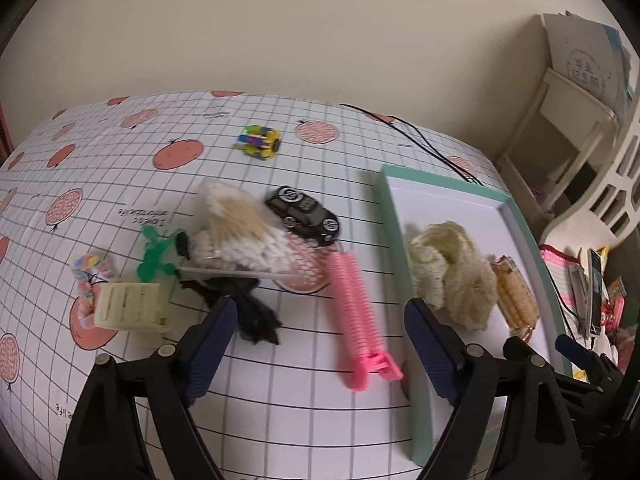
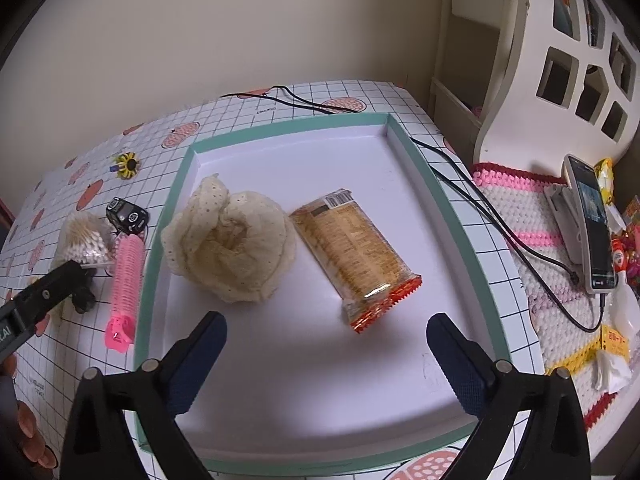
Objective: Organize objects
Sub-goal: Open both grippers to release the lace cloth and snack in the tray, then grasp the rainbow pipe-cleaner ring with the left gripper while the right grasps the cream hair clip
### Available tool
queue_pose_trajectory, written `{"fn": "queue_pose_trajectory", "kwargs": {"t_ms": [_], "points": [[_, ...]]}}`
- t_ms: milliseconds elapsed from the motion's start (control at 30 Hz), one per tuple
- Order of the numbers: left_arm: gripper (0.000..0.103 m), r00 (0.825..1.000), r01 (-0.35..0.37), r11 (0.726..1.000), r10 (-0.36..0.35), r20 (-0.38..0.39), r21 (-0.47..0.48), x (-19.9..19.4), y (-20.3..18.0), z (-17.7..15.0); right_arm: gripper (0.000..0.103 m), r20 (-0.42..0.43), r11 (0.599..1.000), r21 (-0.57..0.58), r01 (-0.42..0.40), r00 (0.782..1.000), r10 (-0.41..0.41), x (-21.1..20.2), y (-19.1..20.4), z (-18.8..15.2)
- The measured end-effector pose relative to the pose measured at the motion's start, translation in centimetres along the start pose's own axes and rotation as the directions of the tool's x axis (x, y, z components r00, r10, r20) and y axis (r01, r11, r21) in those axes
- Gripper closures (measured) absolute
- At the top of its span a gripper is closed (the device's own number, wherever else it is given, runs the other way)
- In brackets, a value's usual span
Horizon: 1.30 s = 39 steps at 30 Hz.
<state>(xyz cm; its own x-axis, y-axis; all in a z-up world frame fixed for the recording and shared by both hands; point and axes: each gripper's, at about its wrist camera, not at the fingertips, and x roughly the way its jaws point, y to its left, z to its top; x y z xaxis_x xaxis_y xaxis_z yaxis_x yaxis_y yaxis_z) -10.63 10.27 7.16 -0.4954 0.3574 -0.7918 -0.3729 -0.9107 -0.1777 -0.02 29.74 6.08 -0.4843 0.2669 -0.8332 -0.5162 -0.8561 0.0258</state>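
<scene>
**Handling notes: loose items beside the tray**

The left gripper [image 1: 316, 344] was held wide open and empty above the orange-print gridded tablecloth [image 1: 280, 400], its fingers straddling the pink ribbed plastic hair roller [image 1: 358, 312]. The right gripper [image 2: 326, 360] was likewise wide open and empty, poised over the near part of the shallow white tray with a mint-green rim [image 2: 436, 184].

Already in the tray: a crumpled cream lace cloth [image 2: 232, 240] on the left, with a clear-wrapped packet of biscuits [image 2: 356, 256] just to its right.

Still on the cloth, left of the tray: the roller nearest the rim, a small black toy car [image 1: 304, 216] beyond it, and a clear bag of cotton swabs [image 1: 240, 232] further left.

The roller was judged light and fairly stiff, its ribs giving grip; a hold across the mid-length was judged best, the clip end being narrow. The car was judged hard, smooth and liable to roll. The swab bag was judged soft and slippery.
</scene>
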Motion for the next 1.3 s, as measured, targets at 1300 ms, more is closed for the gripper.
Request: {"fn": "queue_pose_trajectory", "kwargs": {"t_ms": [1300], "points": [[0.001,0.993,-0.079,0.942,0.102,0.054,-0.326,-3.1,17.8,1.6,0.000,0.069,0.969,-0.157,-0.193,0.976,0.206,-2.0,11.8,0.4]]}}
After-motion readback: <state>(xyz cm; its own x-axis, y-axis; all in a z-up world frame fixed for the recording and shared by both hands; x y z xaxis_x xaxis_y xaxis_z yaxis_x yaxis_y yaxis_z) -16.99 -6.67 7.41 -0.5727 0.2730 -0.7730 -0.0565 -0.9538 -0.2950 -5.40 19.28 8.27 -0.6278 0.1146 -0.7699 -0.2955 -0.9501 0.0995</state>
